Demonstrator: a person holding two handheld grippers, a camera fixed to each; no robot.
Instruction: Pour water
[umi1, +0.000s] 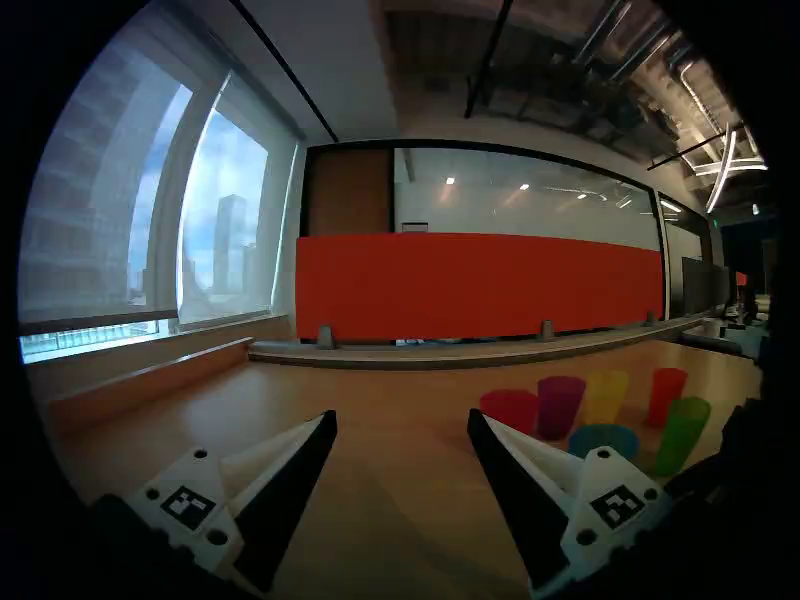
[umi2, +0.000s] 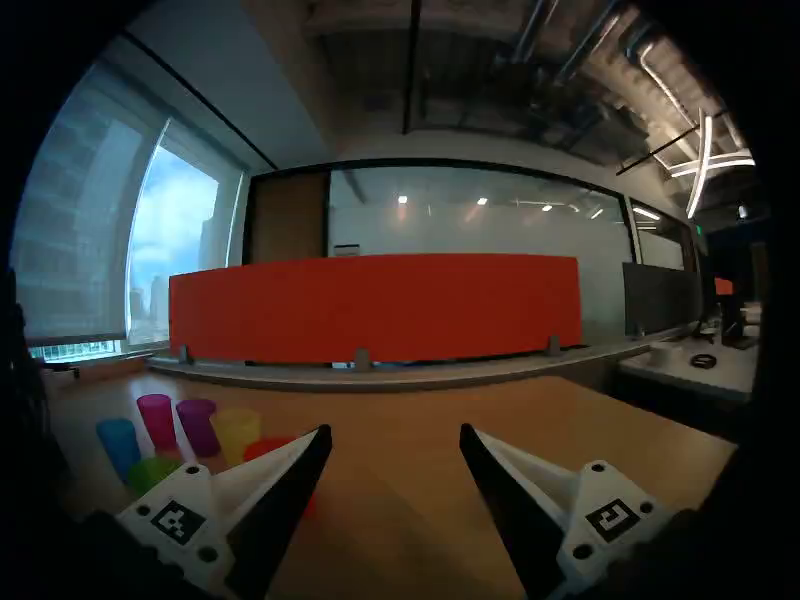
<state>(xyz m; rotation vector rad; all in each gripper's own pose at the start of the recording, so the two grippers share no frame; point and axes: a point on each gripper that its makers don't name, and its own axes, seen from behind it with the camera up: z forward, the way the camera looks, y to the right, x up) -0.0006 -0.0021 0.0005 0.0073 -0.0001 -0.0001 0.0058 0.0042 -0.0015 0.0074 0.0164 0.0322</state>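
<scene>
Hovering over the table (umi1: 390, 500), the left gripper (umi1: 401, 414) and right gripper (umi2: 395, 429) both gape empty; the cups (umi1: 560, 402) stand clustered on it, right of the left gripper.

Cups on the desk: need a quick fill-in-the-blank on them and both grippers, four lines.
1. The left gripper and the right gripper both stand ___, holding nothing.
2. In the left gripper view, the cups sit on the ___ side of the picture.
3. In the right gripper view, they sit on the ___ side.
4. The cluster counts ___ in all.

Missing words: open; right; left; six
</scene>
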